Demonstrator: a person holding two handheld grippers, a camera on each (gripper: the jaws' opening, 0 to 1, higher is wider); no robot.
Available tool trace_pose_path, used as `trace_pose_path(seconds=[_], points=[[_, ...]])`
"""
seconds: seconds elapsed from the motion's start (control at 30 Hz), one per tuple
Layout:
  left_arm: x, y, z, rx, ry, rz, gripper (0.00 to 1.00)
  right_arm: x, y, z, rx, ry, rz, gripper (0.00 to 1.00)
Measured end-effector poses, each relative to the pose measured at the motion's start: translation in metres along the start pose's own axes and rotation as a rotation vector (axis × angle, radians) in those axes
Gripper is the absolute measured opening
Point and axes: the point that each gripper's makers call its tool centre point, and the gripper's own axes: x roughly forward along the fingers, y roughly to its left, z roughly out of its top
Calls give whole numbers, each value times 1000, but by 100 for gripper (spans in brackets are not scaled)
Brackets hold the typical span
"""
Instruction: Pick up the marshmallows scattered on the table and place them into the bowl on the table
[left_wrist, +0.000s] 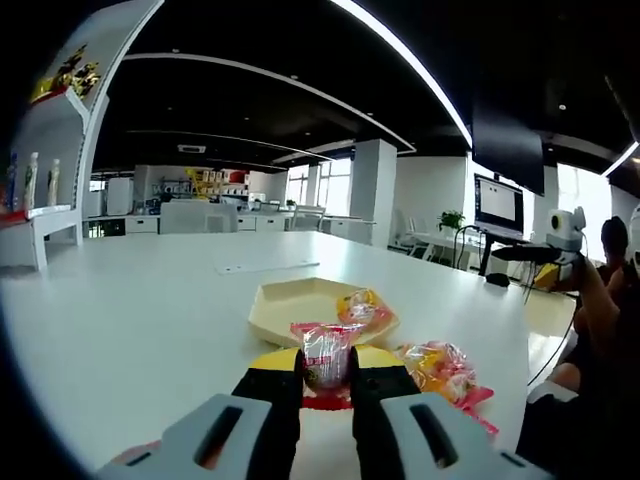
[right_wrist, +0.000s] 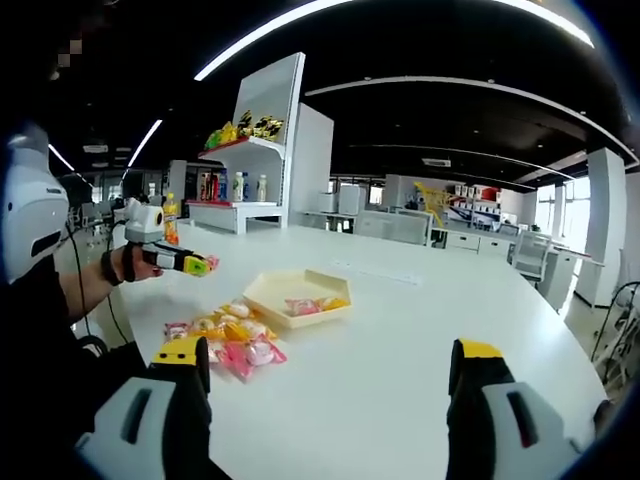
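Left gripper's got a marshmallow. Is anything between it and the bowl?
Nothing visible blocks the way. In the left gripper view, the left gripper is shut on a wrapped marshmallow, and the yellow bowl lies just beyond it on the white table. The loose pile of marshmallows sits off to the right of that line.

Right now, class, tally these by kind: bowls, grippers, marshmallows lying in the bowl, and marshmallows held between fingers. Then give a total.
Bowl: 1
Grippers: 2, the left gripper and the right gripper
Marshmallows in the bowl: 2, the pink marshmallow and the yellow marshmallow
Held marshmallow, in the left gripper's fingers: 1
Total: 6
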Motion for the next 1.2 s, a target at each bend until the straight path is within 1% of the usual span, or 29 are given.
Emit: trace_pose_path(seconds=[0.13, 0.27, 0.37, 0.57, 0.7, 0.93, 1.1, 1.2], points=[[6, -3, 3, -2, 7, -12, 18, -2, -2, -4, 7, 7, -3, 97], [13, -7, 6, 15, 24, -16, 18, -2, -6, -7, 13, 12, -11, 97], [18, -9, 9, 14, 22, -27, 18, -2, -7, -7, 14, 12, -11, 97], [29, -10, 27, 16, -8, -41, 18, -1, -7, -5, 10, 13, -10, 97], [36, -10, 34, -1, -22, -55, 18, 0, -1, -4, 3, 18, 0, 97], [54, -14, 46, -15, -50, -72, 18, -5, 6, 7, -21, 5, 13, 97], [67, -12, 47, -32, -60, -71, 18, -7, 6, 10, -24, -6, 10, 97], [77, -9, 45, -78, -69, -66, 18, -7, 7, 10, -30, -3, 13, 97]])
